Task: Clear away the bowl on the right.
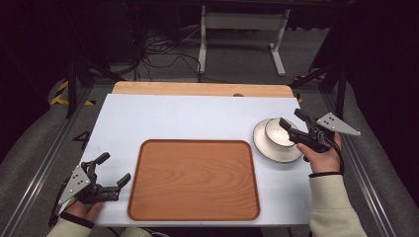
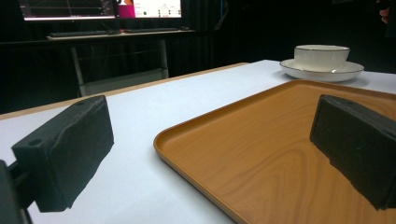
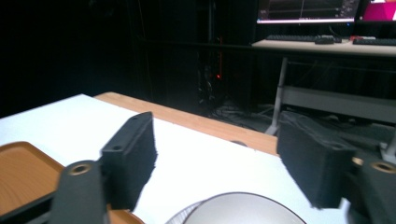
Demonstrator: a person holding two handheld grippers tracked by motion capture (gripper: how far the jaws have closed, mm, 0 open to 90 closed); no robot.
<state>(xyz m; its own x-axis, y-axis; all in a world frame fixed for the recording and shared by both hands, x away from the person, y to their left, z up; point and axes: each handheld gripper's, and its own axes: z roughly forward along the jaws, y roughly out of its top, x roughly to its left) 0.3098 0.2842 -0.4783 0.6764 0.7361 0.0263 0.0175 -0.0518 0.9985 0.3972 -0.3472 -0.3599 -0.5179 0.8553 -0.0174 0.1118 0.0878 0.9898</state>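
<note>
Right hand-held gripper (image 1: 291,123) hovers, jaws apart, over the bowl (image 1: 278,133) on its plate (image 1: 267,149) at right of frame. Left hand-held gripper (image 1: 111,170) waits open, lower left. Closing off-centre could tip the bowl or drag its plate.

The high view looks down and forward over the whole bench (image 1: 163,118), wooden tray (image 1: 193,179) nearest the camera. The left claw's camera sits low beside that tray (image 2: 280,154), facing across it to the bowl (image 2: 321,56). The right claw's camera hovers close above the bowl (image 3: 243,210), facing the far desks.

Bright overhead light on the table (surroundings black); gripper views slightly blurred.
</note>
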